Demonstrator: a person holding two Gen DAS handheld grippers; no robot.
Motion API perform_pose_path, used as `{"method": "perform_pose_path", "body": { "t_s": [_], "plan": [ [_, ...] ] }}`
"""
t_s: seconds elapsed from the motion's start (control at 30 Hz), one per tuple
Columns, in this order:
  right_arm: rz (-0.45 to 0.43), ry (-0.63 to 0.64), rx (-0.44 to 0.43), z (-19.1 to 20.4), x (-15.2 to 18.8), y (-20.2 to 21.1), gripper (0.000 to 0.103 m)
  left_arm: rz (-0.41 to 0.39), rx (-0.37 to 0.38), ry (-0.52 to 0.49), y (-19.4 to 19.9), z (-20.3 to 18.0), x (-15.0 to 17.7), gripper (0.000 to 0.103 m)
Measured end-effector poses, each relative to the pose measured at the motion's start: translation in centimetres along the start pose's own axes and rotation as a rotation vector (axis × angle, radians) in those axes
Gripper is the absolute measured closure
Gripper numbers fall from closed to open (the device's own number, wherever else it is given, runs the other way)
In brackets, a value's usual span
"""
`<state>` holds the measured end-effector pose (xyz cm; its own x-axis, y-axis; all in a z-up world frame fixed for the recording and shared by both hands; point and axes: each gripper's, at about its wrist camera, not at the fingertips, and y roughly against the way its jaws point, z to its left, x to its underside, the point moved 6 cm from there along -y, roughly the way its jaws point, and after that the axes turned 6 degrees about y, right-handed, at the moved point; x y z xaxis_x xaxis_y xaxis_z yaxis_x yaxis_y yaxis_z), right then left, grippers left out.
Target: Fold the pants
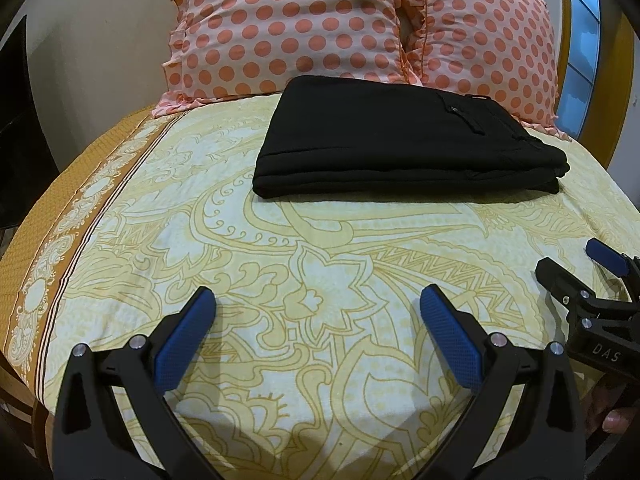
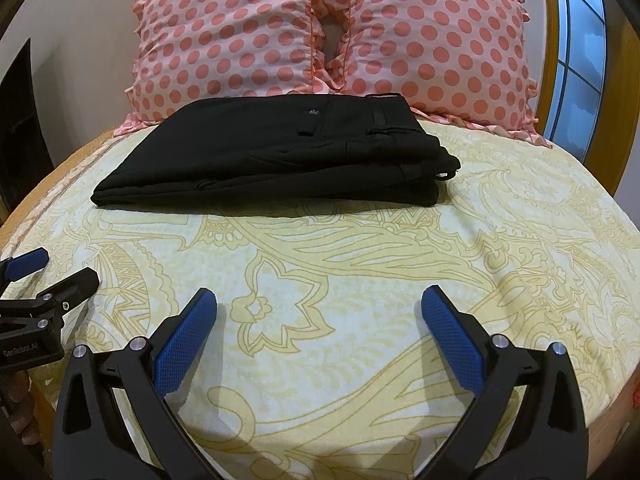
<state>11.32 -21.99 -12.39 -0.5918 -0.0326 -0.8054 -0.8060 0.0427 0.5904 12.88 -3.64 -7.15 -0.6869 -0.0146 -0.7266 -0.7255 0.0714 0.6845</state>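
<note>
**Folded pants on the bed, both claws wide and empty**

Your black fabric pants [image 1: 404,136] lie folded into a flat rectangular stack on the bed's pale yellow sheet with its ochre floral print [image 1: 320,272]. The stack sits toward the head of the bed, its far edge right up against the two pink pillows with coral polka dots and ruffled edges [image 1: 288,24]. From the right wrist view, the same pants [image 2: 272,152] show a small button and a belt loop on the top layer, with the waistband end turned to the right.

Your left claw [image 1: 318,300] hovers over bare sheet well short of the pants, its blue textured pads [image 1: 450,332] spread wide with nothing between them. Your right claw [image 2: 319,300] is just as wide apart and grips nothing, also held over the sheet on the near side of the stack. Each claw shows at the edge of the other's view: the right claw [image 1: 588,268] at the left camera's right edge, the left claw [image 2: 52,272] at the right camera's left edge.

A brown patterned border [image 1: 80,216] runs along the sheet's left side.
</note>
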Motion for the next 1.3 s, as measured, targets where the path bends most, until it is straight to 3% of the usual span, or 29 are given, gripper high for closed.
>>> {"method": "perform_pose_path", "body": {
  "t_s": [1.3],
  "plan": [
    [-0.003,-0.001,0.002,0.07,0.06,0.06,0.001,0.007,-0.017,0.017,0.11,0.13,-0.03,0.002]
  ]
}}
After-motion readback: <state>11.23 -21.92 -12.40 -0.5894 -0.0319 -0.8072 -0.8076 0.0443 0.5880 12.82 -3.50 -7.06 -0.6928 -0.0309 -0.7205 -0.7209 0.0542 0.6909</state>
